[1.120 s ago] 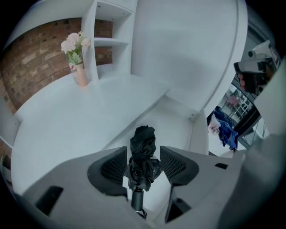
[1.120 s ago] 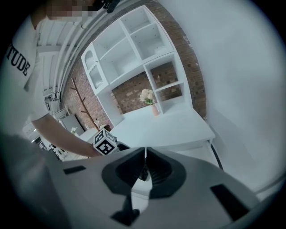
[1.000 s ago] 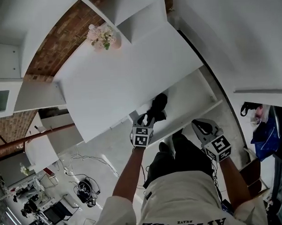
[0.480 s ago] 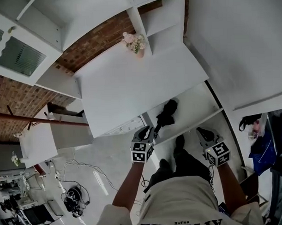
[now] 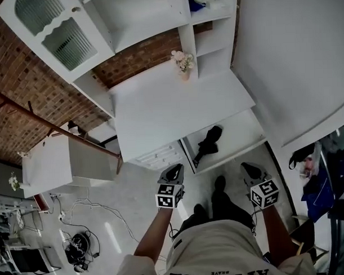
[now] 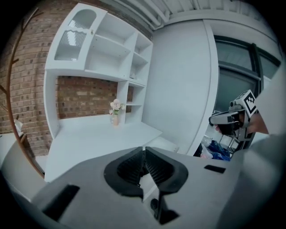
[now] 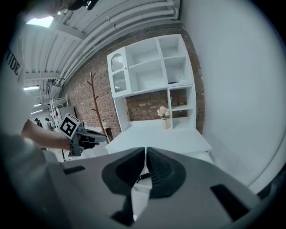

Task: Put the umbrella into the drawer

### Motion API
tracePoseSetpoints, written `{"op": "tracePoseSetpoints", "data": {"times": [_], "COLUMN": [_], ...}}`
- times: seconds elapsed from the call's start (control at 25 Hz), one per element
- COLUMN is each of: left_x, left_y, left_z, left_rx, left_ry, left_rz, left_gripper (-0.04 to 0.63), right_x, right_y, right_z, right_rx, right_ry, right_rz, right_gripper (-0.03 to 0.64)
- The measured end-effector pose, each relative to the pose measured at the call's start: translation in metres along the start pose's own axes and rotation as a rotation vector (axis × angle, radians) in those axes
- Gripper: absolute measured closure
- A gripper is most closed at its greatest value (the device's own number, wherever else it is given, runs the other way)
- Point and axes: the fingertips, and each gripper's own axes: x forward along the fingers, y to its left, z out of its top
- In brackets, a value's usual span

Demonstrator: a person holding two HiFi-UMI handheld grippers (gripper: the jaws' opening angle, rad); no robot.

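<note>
From the head view, both bare forearms (image 5: 155,228) reach forward from the bottom of the frame, holding the left gripper (image 5: 172,170) and right gripper (image 5: 248,167) side by side, well apart from each other and aimed toward the white desk (image 5: 171,106). The black umbrella (image 5: 209,143) lies folded in the open drawer (image 5: 242,129) under the desk's right end, ahead of both grippers and touched by neither. The shirt (image 5: 221,248) carries large dark lettering, reversed and cut by the frame's edge, so it cannot be read whole. The marker cube (image 5: 168,196) on each gripper shows only black-and-white squares, no words. In the left gripper view the jaws are closing, their tips all but meeting, with nothing between them. Beyond them are the desk top and a small vase of flowers (image 6: 116,107), and the right gripper hangs at the right edge. In the right gripper view the jaws stand together, a thin slit between the pads, gripping nothing. The left gripper shows at the left, held out on a level forearm.
</note>
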Motion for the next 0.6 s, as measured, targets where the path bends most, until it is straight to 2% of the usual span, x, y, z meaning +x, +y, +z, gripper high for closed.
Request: {"op": "tracePoseSetpoints", "data": {"times": [0.28, 0.6], "left_x": [-0.067, -0.115], "left_y": [0.005, -0.018], "left_z": [-0.003, 0.02], "left_rx": [-0.033, -0.087], "left_ry": [-0.051, -0.133], "left_rz": [0.017, -0.022], "left_gripper": [0.565, 0.569], "right_x": [-0.047, -0.094], "right_y": [0.032, 0.028], "right_z": [-0.005, -0.002], "right_rx": [0.004, 0.026], "right_ry": [-0.045, -0.072], "right_rz": [-0.048, -0.106], "right_gripper": [0.583, 0.583]}}
